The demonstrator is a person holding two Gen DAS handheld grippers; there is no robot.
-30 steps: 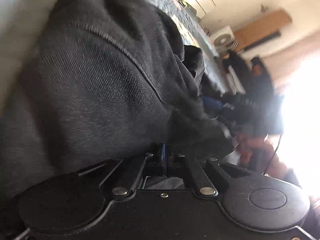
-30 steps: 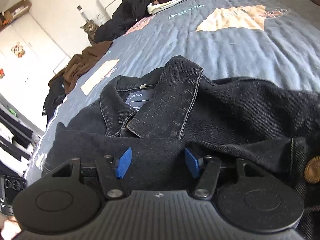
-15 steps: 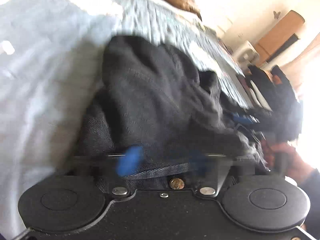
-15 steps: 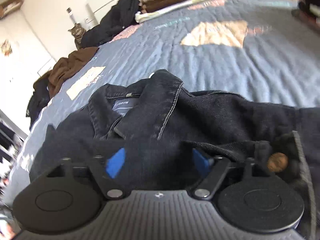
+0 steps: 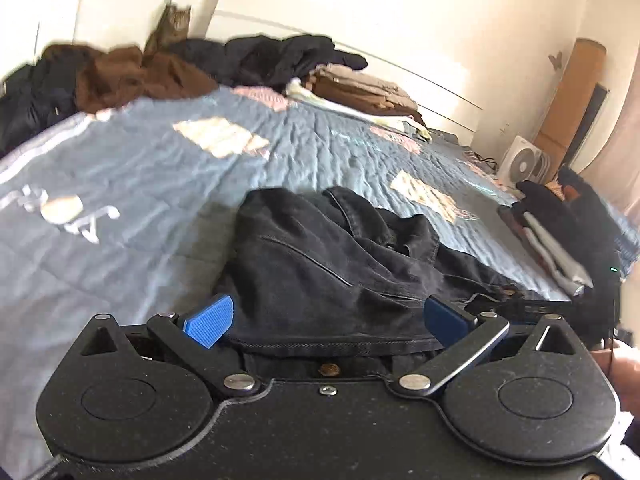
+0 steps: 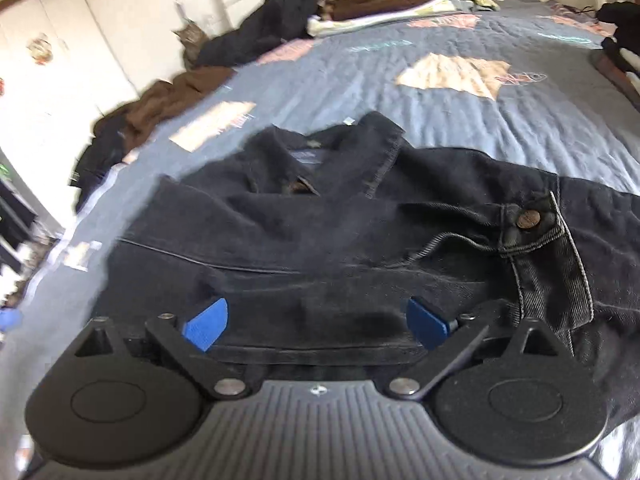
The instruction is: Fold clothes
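Observation:
A black denim jacket (image 5: 328, 264) lies partly folded on the blue quilted bed (image 5: 152, 184). Its collar (image 6: 380, 152) points away from me, and a cuff with a metal button (image 6: 527, 219) rests on the right. My left gripper (image 5: 328, 318) stands open at the jacket's near hem, its blue pads either side of the cloth and nothing pinched. My right gripper (image 6: 316, 320) is also open, hovering over the same near edge with its pads spread wide. A hand (image 5: 624, 376) shows at the right rim of the left wrist view.
Folded brown and beige clothes (image 5: 360, 92) sit stacked at the far side, with loose black garments (image 5: 272, 56) and a brown one (image 5: 132, 76) beside them. A cat (image 5: 176, 24) sits by the wall. More folded clothes (image 5: 552, 240) lie at the right, near a white fan (image 5: 524, 164).
The left gripper was shut on the jacket a second ago; it has since opened and let it go. The jacket has dropped onto the bed. The right gripper's jaws have spread wider.

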